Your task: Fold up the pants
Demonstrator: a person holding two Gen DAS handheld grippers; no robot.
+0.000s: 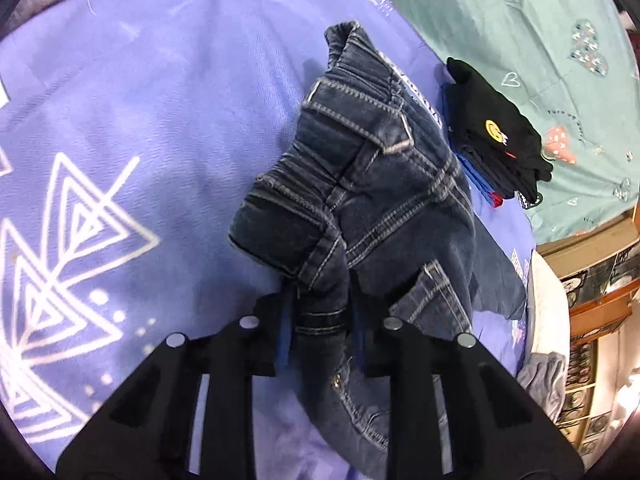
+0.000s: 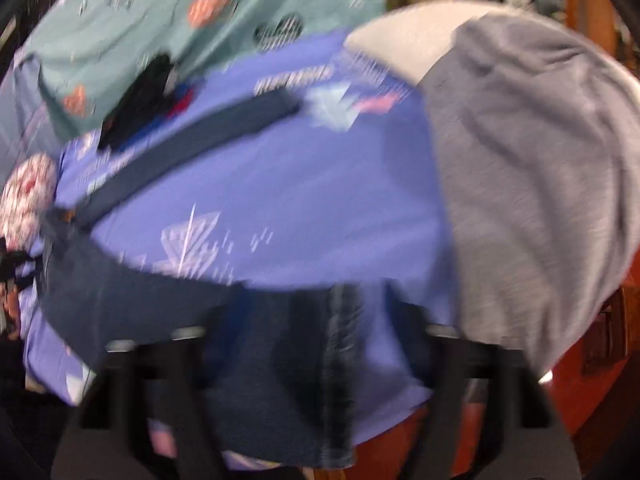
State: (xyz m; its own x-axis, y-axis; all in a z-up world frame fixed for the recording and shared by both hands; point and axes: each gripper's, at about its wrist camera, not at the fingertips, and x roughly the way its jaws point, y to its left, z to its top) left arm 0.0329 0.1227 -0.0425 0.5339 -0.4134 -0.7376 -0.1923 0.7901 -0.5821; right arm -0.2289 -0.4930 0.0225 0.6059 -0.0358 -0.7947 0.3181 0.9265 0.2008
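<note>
One pair of dark denim pants (image 1: 360, 184), bunched and lifted above the purple bedsheet (image 1: 140, 140), waistband and stitched pocket seams facing the left wrist camera. Left gripper (image 1: 322, 332) clenched on a gathered fold of the pants near the waistband, two black fingers (image 1: 268, 332) with blue pads pressed against the denim on either side. One pant leg trailing from the bunch down past the gripper, toward the near edge of the bedsheet.

Beside the pants, on the far right of them, one stack of folded dark clothes (image 1: 496, 136), the top black piece marked with a yellow smiley patch, blue and red edges showing lower in the stack. Behind that stack, one teal blanket (image 1: 540, 40) printed with hearts and smiley faces. One grey garment (image 1: 544, 376) crumpled at the bedsheet's right edge, well apart from the pants.

Right wrist view heavily blurred. Right gripper (image 2: 316, 320) closed around dark denim of the pants (image 2: 160, 304), apparently at a leg end with a seam line running down between the two fingers; exact grip point hard to make out through the blur. Second leg of the pants stretched as a dark band across the bedsheet (image 2: 300, 200) toward the clothes stack (image 2: 140, 108). Grey garment (image 2: 540, 180) draped large to the right of the pants, teal blanket (image 2: 180, 20) beyond the stack.
</note>
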